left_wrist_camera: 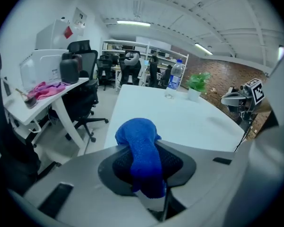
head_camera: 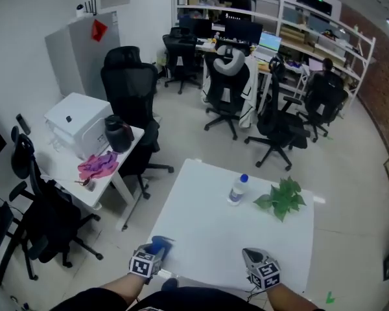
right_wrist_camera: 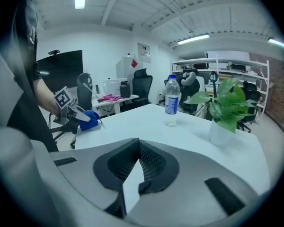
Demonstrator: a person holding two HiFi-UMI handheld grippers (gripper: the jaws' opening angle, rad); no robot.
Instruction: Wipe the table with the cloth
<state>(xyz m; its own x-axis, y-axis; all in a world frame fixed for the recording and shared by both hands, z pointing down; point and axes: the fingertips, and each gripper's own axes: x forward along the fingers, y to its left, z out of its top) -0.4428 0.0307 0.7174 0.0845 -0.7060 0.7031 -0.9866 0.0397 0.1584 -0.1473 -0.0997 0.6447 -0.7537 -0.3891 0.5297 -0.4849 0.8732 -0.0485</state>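
Observation:
A blue cloth (left_wrist_camera: 141, 148) is bunched between the jaws of my left gripper (left_wrist_camera: 144, 170), which is shut on it. That gripper (head_camera: 154, 250) sits at the near left corner of the white table (head_camera: 207, 222), and the cloth (head_camera: 160, 243) pokes out ahead of it over the tabletop. The right gripper view shows the same cloth (right_wrist_camera: 91, 122) at the table's edge. My right gripper (head_camera: 251, 256) hovers at the near right edge, its jaws meeting at the tips with nothing in them (right_wrist_camera: 138, 143).
A water bottle (head_camera: 237, 189) and a small potted plant (head_camera: 283, 197) stand at the table's far right part. To the left is a side desk (head_camera: 65, 167) with a pink cloth (head_camera: 97, 165), a white box and a black jug. Office chairs (head_camera: 133, 99) stand around.

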